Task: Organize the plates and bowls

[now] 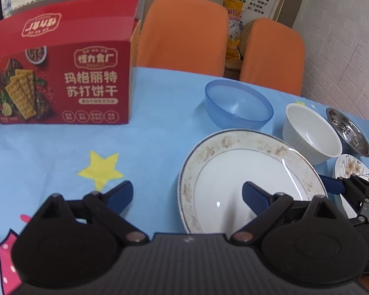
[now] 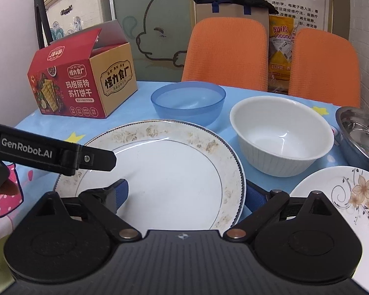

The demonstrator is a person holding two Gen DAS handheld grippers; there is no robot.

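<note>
Two plates, three bowls and one box are set on the blue starred counter; two orange chairs are placed behind. Left claw and right claw are held wide open, empty.

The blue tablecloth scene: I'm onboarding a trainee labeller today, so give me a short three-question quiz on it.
1. True or false: the white bowl is stacked inside the blue bowl.
2. Which dish sits between the fingers of the right hand-held gripper?
A. large gold-rimmed plate
B. steel bowl
C. small flowered plate
3. Fill in: the red cracker box has its lid ____.

Key: 1 false; 2 A; 3 open.
</note>
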